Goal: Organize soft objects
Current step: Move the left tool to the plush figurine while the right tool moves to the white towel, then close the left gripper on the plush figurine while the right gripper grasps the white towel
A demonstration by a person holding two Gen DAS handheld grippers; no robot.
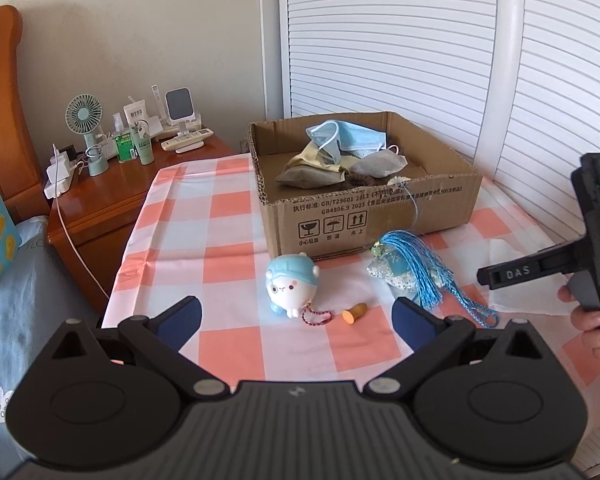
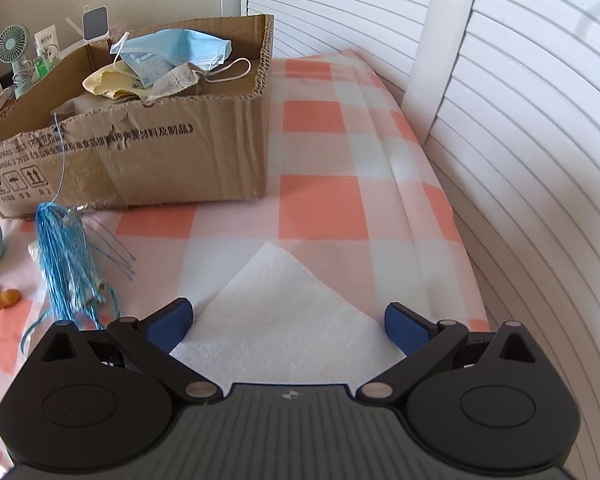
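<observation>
A cardboard box [image 1: 380, 208] on the checked cloth holds blue face masks [image 1: 352, 138] and other soft items; it also shows in the right wrist view [image 2: 160, 152]. In front of it lie a blue-and-white plush toy [image 1: 292, 284], a small orange piece [image 1: 355, 313] and a blue tassel sachet [image 1: 410, 270], the sachet also in the right wrist view [image 2: 66, 264]. My left gripper [image 1: 296, 318] is open, just short of the toy. My right gripper [image 2: 288, 326] is open over a white tissue [image 2: 284, 320], its fingers on either side of it.
A wooden nightstand [image 1: 112, 200] at the left carries a fan, bottles and chargers. White louvred doors [image 1: 420, 40] stand close behind and to the right. The right gripper's body [image 1: 596, 236] and hand show at the right edge of the left wrist view.
</observation>
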